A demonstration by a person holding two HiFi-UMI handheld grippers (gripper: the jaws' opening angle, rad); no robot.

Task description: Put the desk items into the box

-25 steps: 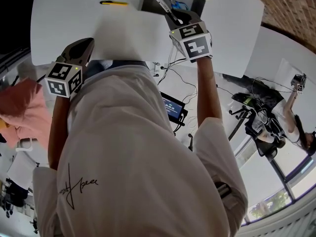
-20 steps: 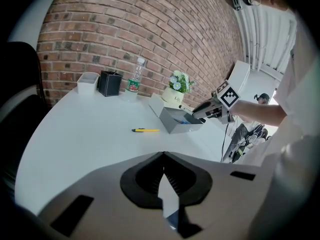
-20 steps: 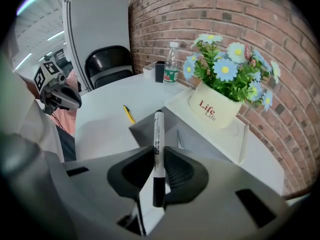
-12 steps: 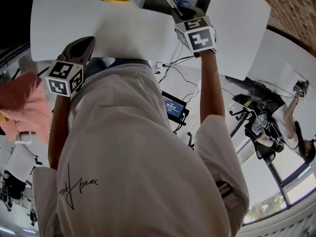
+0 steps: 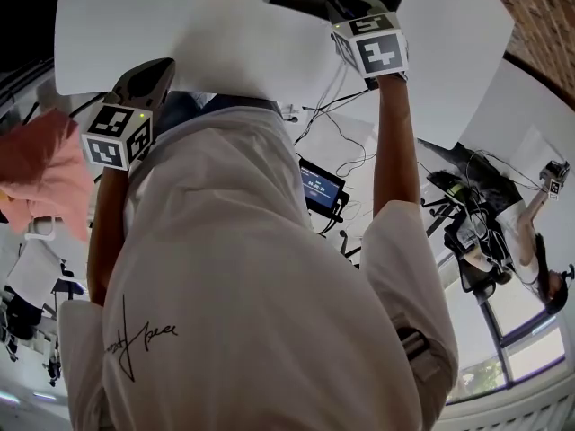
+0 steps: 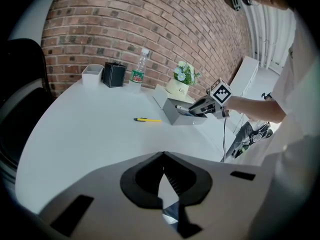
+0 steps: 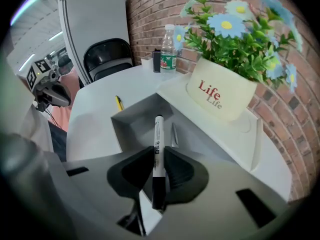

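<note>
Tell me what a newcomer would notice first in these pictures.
The marker, clamped in the jaws of the right gripper and poised over the open grey box, draws the eye first. Beside the box stands a cream flowerpot marked "Life". A yellow pen lies alone on the white table, and the left gripper is shut and empty.

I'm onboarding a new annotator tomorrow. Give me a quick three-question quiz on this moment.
1. True or false: the right gripper holds a marker.
2. Which lies on the table outside the box? A. a yellow pen B. scissors C. a stapler
3. Fill in: the left gripper is ___ (open or shut), with nothing in it.

Key: 1 true; 2 A; 3 shut.
</note>
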